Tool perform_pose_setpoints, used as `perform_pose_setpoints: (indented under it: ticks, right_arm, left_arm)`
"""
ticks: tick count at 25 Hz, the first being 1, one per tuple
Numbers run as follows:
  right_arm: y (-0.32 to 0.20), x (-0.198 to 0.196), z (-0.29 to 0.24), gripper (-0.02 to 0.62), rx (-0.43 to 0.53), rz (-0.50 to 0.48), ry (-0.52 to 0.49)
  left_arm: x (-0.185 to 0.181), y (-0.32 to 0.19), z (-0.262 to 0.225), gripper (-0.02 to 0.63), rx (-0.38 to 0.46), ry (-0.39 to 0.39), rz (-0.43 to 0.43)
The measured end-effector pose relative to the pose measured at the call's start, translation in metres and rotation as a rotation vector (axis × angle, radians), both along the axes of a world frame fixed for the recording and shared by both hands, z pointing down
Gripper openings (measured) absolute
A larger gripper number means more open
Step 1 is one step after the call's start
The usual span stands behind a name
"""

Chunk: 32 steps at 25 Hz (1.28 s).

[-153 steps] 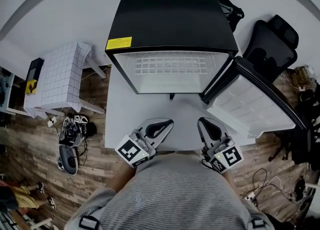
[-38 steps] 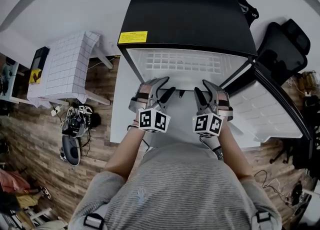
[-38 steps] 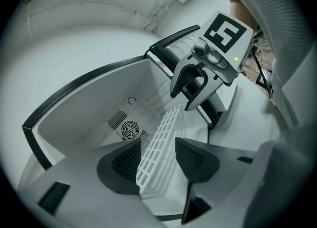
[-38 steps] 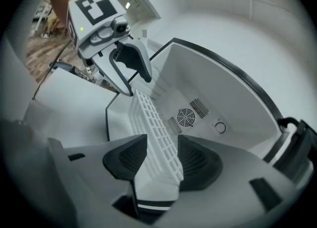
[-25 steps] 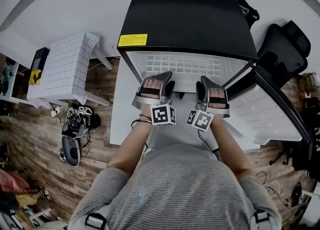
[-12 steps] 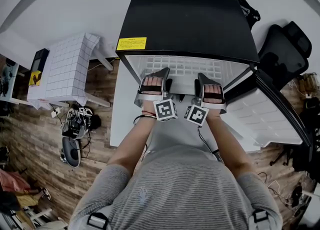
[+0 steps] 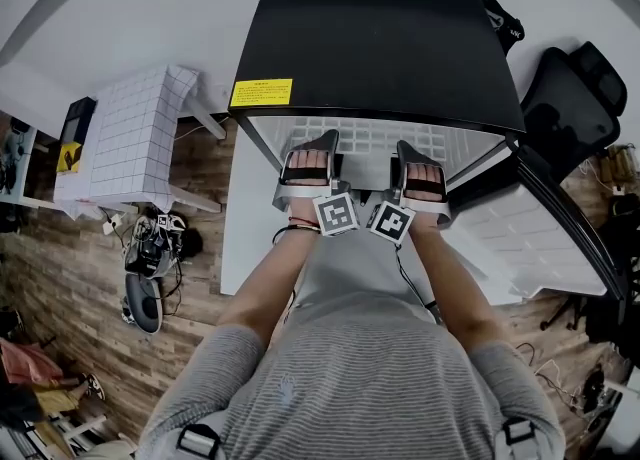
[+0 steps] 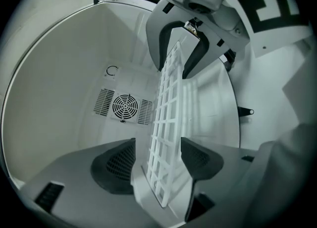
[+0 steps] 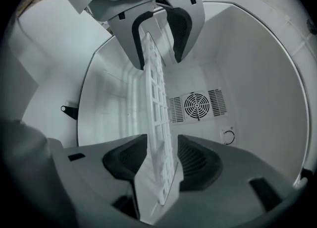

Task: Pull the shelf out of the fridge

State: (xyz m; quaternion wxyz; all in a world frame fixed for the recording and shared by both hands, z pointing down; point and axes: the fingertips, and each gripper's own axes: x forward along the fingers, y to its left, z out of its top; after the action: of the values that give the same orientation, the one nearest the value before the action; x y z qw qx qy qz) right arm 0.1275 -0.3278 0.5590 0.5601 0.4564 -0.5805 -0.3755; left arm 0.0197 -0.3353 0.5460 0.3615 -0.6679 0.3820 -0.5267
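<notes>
The black fridge stands open on a white table, with its white grid shelf inside. Both grippers reach into its mouth side by side. My left gripper straddles the shelf's front edge. Its jaws have just been opening, and in the left gripper view both pads stand off the shelf. My right gripper also has the shelf's edge between its jaws, with a gap showing beside the shelf. Each gripper view shows the other gripper around the same edge further along.
The fridge door hangs open to the right, with a black office chair behind it. A fan grille sits in the fridge's back wall. A white gridded stand and floor clutter lie to the left.
Both grippers have moved from the table's near edge forward into the fridge mouth. They have turned so their jaws sit above and below the shelf's front edge.
</notes>
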Motion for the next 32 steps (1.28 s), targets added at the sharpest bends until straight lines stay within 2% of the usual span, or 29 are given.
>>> perform_pose_setpoints:
  ticks: [8, 12, 16, 22, 25, 27, 29, 30, 31, 32]
  right_arm:
    - [-0.023, 0.004, 0.011, 0.183, -0.008, 0.032, 0.032]
    - [-0.031, 0.01, 0.016, 0.183, -0.008, 0.047, 0.045]
    - [-0.038, 0.011, 0.012, 0.183, 0.02, 0.046, 0.033]
    - [-0.047, 0.006, 0.013, 0.183, 0.024, 0.021, 0.016]
    - [-0.052, 0.009, 0.01, 0.183, 0.05, 0.013, 0.043]
    - [-0.053, 0.011, 0.01, 0.182, 0.055, 0.006, 0.039]
    - [-0.053, 0.015, 0.009, 0.172, 0.071, 0.007, 0.049]
    - [-0.053, 0.016, 0.008, 0.1, 0.08, 0.007, 0.055]
    - [-0.052, 0.017, 0.008, 0.067, 0.086, 0.005, 0.057]
    - [-0.052, 0.017, 0.008, 0.052, 0.09, 0.003, 0.055]
  left_arm:
    - [-0.003, -0.016, 0.015, 0.275, -0.052, 0.004, -0.036]
    - [-0.007, -0.025, 0.019, 0.275, -0.027, -0.038, -0.047]
    - [-0.001, -0.027, 0.025, 0.275, -0.056, 0.0, -0.047]
    - [-0.002, -0.037, 0.029, 0.273, -0.051, -0.014, -0.048]
    - [-0.01, -0.045, 0.021, 0.269, 0.006, -0.092, -0.062]
    - [-0.012, -0.048, 0.019, 0.232, 0.029, -0.13, -0.06]
    - [-0.023, -0.053, 0.006, 0.173, 0.122, -0.254, -0.075]
    - [-0.025, -0.053, 0.004, 0.143, 0.146, -0.282, -0.079]
    - [-0.026, -0.053, 0.004, 0.096, 0.156, -0.288, -0.08]
    - [-0.025, -0.052, 0.006, 0.075, 0.162, -0.284, -0.08]
